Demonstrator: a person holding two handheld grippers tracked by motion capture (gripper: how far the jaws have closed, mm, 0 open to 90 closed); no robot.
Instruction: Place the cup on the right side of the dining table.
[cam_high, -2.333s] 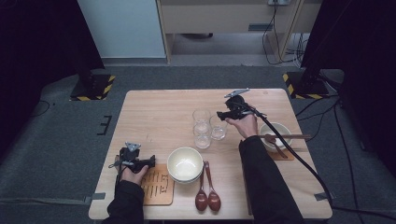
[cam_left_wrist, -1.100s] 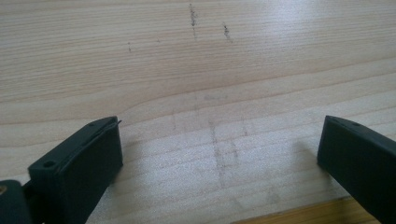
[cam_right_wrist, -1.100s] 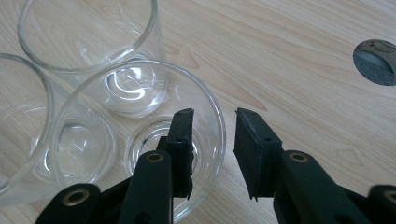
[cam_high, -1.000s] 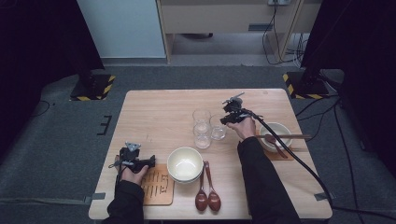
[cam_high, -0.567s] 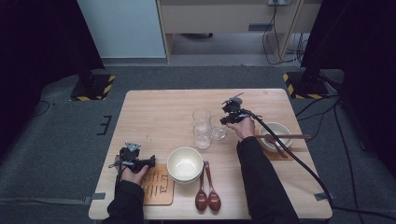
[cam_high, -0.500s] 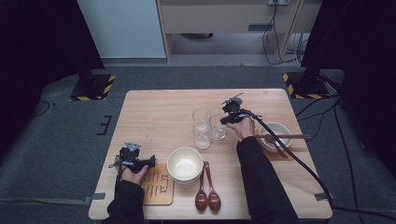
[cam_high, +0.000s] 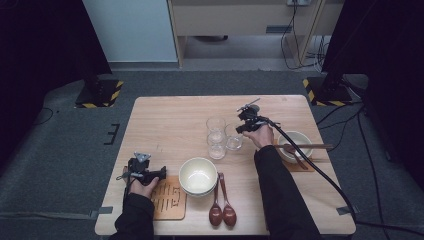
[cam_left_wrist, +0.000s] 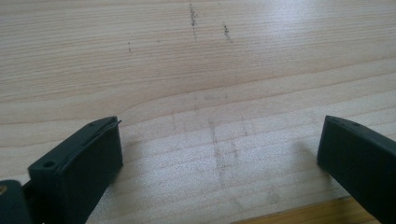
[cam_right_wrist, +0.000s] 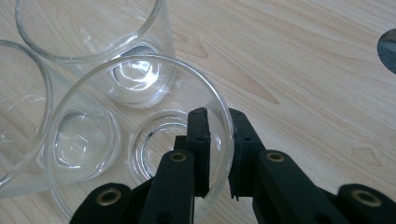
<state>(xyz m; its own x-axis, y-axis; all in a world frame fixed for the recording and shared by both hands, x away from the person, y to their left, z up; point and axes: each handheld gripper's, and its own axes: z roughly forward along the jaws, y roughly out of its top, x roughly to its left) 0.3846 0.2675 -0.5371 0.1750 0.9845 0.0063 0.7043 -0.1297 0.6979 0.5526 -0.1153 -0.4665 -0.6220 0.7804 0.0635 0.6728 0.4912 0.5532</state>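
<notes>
Glass wall is pinched between the jaws of the right gripper (cam_right_wrist: 217, 154), which have just been closing: 1 jaw is set inside the rim of the nearest glass (cam_right_wrist: 140, 135), the other outside it. This glass is seen right of centre in the high view, touching 2 more glasses (cam_high: 216, 137) on the wooden table (cam_high: 165, 120). Lower left in that view, the left gripper (cam_left_wrist: 219, 158) is held wide over bare wood, beside a wooden mat (cam_high: 169, 200).
</notes>
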